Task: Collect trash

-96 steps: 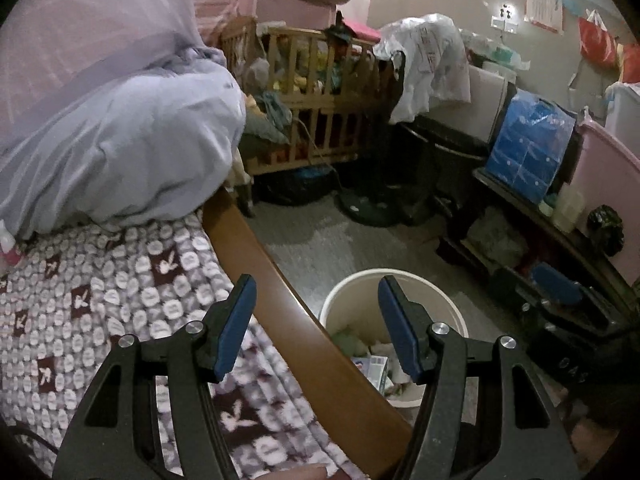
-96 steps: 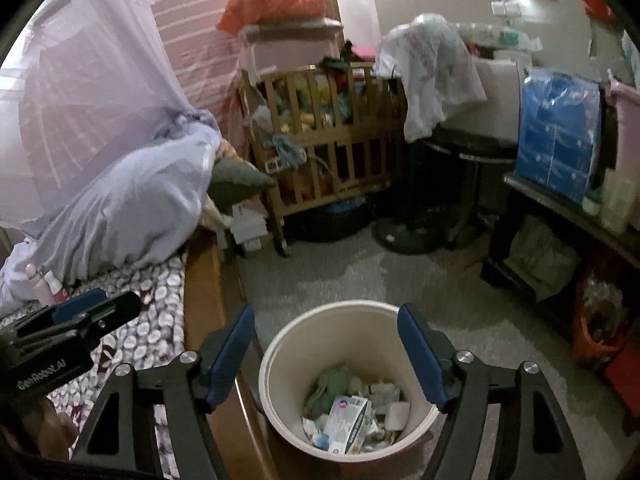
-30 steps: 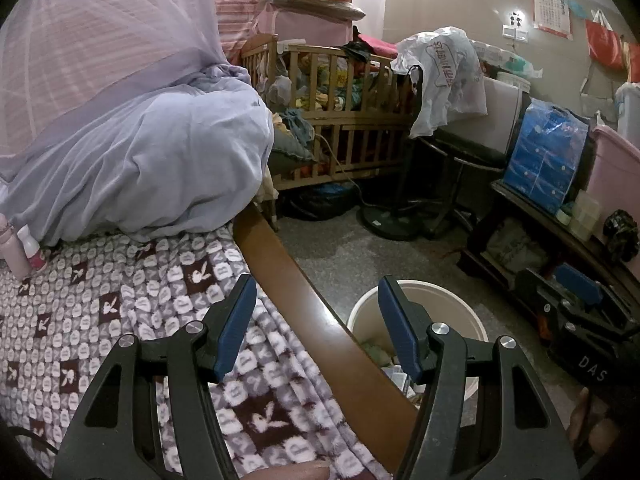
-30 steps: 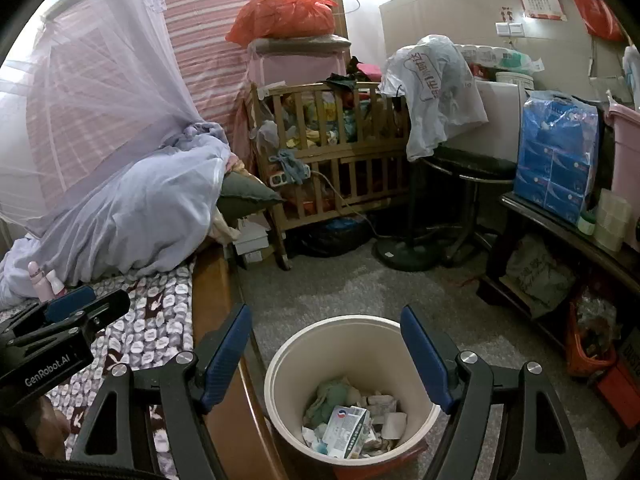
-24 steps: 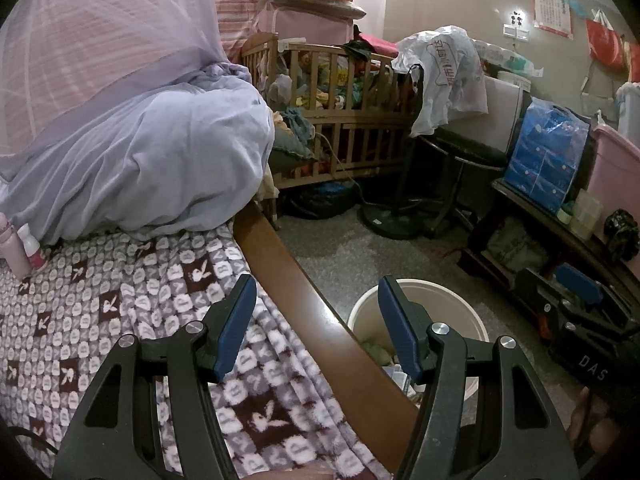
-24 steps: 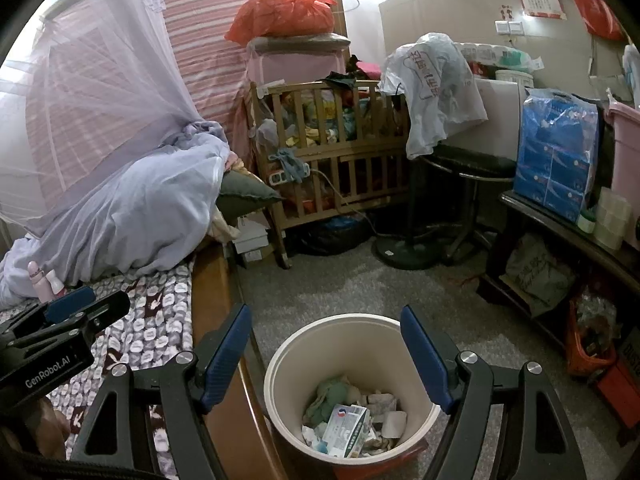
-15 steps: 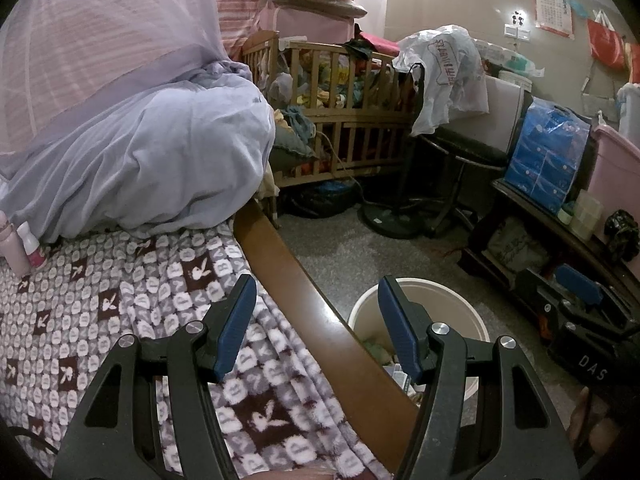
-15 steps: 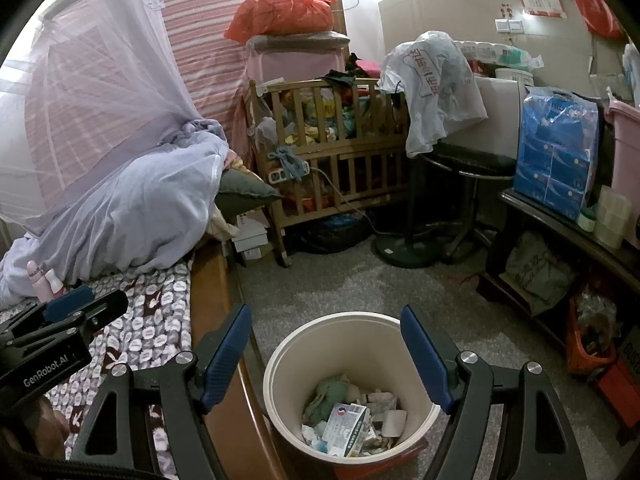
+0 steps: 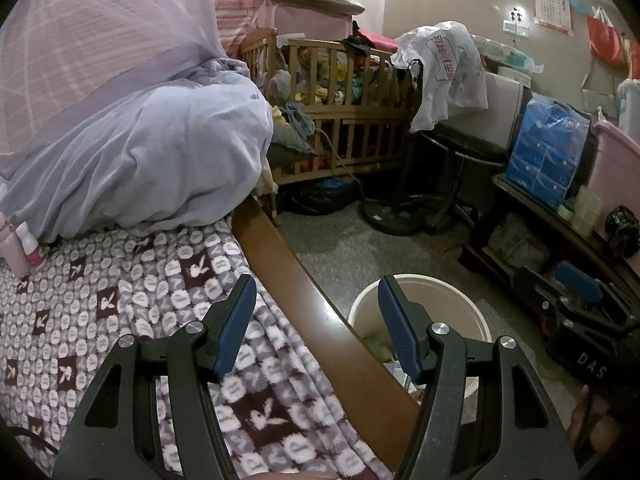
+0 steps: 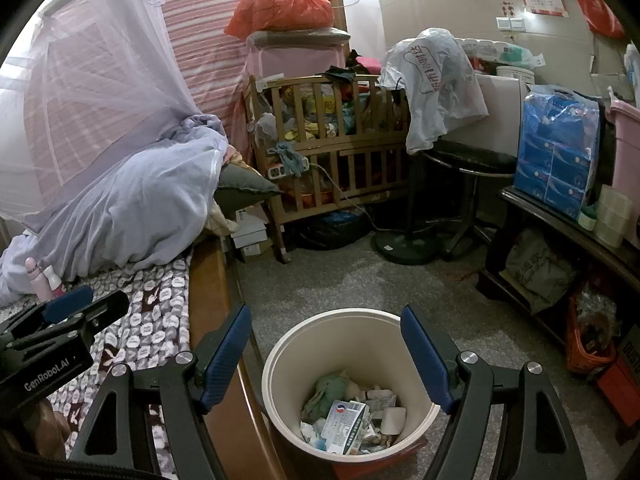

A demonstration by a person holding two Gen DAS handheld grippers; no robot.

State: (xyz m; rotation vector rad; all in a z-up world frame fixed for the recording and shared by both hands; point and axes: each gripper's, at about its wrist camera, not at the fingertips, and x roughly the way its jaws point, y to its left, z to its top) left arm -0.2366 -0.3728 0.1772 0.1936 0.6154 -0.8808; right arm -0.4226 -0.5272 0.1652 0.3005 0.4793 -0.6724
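Right wrist view: right gripper [image 10: 326, 332] nearest the lens, jaws spread wide, nothing between them. Directly below and just beyond sits the trash bin [image 10: 280, 360], a cream round pail on the grey floor, right against the wooden bed rail [image 10: 210, 292]. Inside the bin lies collected trash [image 10: 350, 420]: a small printed carton, crumpled paper, a green wad, white scraps. Left gripper [image 10: 60, 320] shows at the near left over the bed, seen side-on; from this view alone the jaw gap cannot be told.

Left wrist view: left gripper [image 9: 316, 308] with jaws spread, empty, straddling the bed rail [image 9: 280, 256]; left finger over the patterned blanket [image 9: 120, 280], right finger over the bin rim [image 9: 448, 288]. Right gripper [image 9: 580, 312] appears at the right, dark body with a blue pad, beside the bin.

Mid distance: a pale lilac duvet [image 10: 132, 208] heaped on the bed under a mosquito net [image 10: 100, 80]; two small pink bottles [image 10: 44, 276] stand at the duvet's left edge. A dark round stand base [image 10: 404, 248] rests on the floor right of centre.

Far: a wooden crib [image 10: 332, 152] stuffed with clothes, a white plastic bag [image 10: 436, 80] draped at its right end, an orange bag [image 10: 280, 8] on top of a pink box above. At far right, a blue tissue pack [image 10: 556, 152] stands on a dark low shelf [image 10: 560, 220].
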